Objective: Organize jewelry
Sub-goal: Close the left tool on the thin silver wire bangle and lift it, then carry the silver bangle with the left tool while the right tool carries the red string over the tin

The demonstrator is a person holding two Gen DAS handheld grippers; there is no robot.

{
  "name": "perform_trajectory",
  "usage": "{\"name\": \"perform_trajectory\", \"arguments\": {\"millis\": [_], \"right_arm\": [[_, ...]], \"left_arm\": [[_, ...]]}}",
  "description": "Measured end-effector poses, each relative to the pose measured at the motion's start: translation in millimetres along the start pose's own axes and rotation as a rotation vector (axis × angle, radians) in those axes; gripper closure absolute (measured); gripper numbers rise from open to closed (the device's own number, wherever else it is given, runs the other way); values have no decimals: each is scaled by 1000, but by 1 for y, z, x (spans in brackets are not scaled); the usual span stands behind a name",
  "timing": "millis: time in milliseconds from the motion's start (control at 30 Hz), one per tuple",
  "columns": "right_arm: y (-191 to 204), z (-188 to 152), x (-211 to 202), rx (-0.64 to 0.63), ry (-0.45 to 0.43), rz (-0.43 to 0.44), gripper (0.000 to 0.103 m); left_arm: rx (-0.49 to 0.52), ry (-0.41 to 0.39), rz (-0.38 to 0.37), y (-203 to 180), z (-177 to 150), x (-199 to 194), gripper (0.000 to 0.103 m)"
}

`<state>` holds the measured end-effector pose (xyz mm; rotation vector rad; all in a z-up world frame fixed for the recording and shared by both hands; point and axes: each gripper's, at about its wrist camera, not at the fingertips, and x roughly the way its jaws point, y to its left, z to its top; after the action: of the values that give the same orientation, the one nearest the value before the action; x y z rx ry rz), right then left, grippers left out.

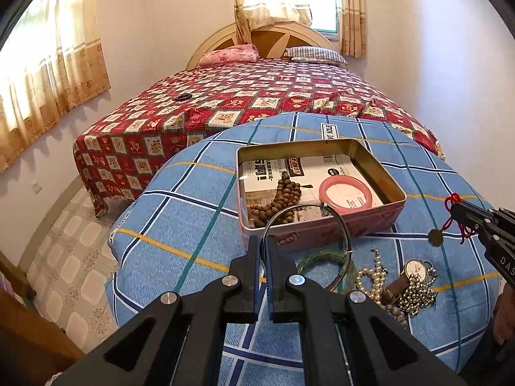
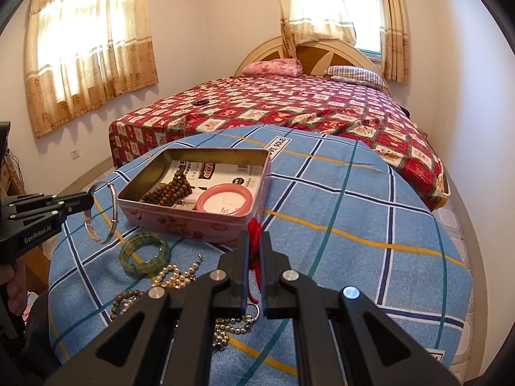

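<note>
A pink tin box lies open on the blue checked cloth, holding brown wooden beads and a pink bangle. My left gripper is shut on a thin silver bangle, held above the cloth just in front of the tin. My right gripper is shut on a red cord with a coin pendant hanging from it, right of the tin.
On the cloth near me lie a green jade bangle, a pearl strand, a watch and metal bead chains. Behind stands a bed with a red quilt.
</note>
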<state>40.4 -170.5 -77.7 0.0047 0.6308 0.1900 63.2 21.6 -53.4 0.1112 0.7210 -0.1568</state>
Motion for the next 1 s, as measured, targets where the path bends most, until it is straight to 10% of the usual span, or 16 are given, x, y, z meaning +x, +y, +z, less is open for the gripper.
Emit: {"name": "perform_trajectory", "arguments": {"millis": [1000], "right_arm": [[18,45,11,-102,-41,1,95]], "left_arm": [[49,-59,23,-3,45,5,101]]}}
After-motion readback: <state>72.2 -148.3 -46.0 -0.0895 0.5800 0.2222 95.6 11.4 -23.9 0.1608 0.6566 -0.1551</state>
